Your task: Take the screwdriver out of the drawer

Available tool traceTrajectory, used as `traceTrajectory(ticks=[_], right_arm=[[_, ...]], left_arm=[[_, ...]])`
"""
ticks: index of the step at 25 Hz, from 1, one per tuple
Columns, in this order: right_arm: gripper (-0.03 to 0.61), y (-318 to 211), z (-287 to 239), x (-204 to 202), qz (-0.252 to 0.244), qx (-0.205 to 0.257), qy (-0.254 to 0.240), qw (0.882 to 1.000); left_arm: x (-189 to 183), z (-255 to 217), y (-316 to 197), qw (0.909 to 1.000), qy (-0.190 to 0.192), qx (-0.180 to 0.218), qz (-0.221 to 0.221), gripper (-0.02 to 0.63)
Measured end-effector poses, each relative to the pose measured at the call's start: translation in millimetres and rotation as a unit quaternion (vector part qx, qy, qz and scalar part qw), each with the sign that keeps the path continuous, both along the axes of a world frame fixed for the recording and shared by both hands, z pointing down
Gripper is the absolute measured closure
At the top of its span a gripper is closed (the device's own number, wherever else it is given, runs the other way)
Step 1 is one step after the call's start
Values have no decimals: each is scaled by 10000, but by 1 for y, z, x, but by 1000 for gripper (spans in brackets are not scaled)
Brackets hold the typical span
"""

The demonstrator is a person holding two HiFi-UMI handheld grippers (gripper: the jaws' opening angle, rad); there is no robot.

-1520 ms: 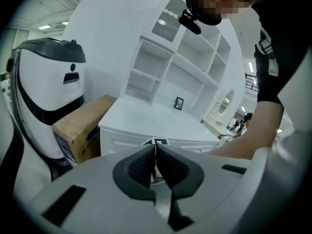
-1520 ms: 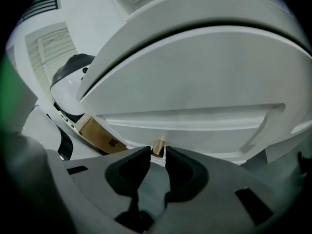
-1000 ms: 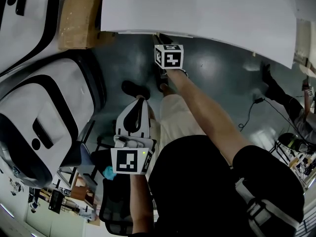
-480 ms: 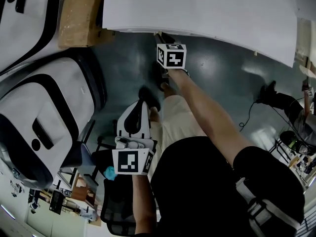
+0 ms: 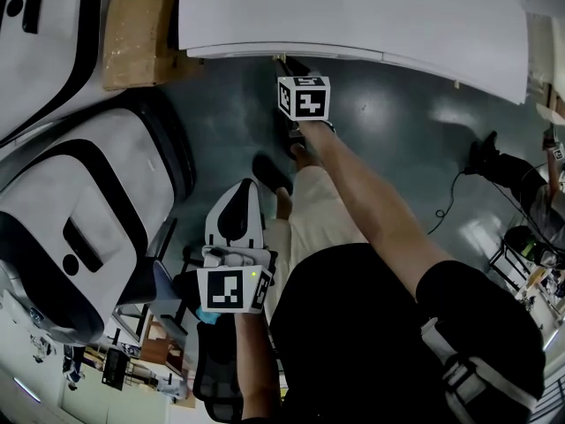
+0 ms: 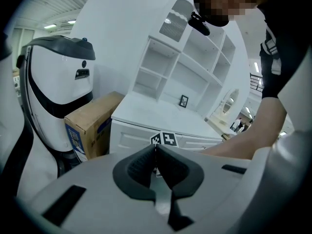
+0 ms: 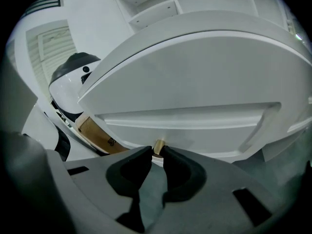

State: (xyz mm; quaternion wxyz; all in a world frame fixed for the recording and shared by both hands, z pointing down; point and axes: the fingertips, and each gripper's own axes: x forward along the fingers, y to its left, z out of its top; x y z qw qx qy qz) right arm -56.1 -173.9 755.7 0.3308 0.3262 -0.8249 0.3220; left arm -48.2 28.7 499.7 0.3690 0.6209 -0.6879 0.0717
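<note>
Drawer (image 7: pixel 195 106) shut, knob (image 7: pixel 158 145) in right gripper (image 7: pixel 156 150)

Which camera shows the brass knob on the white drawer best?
The right gripper view: the brass knob sits close up between the right claw tips. The head view hides it behind that claw's marker cube; the left gripper view shows only the drawer front, knob hidden.

White panelled drawer (image 7: pixel 195 96), front upright (small brass knob (image 7: pixel 158 146) on it)
</note>
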Motion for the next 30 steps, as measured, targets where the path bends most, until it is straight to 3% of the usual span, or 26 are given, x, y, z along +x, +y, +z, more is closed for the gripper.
traceTrajectory(ticks=[10,16,30], right_arm=[[488,24,-4,12,22,-54,40,10000],[488,53,-3,22,55,-107,23,9999],[488,110,-5,45,55,-213,68,9997]], left_arm=[[9,-11,4,9998,119,143,-117,592],[11,-8,28,9996,-15,95,249,592],[17,-14,70,9992,-1,101,395,592]])
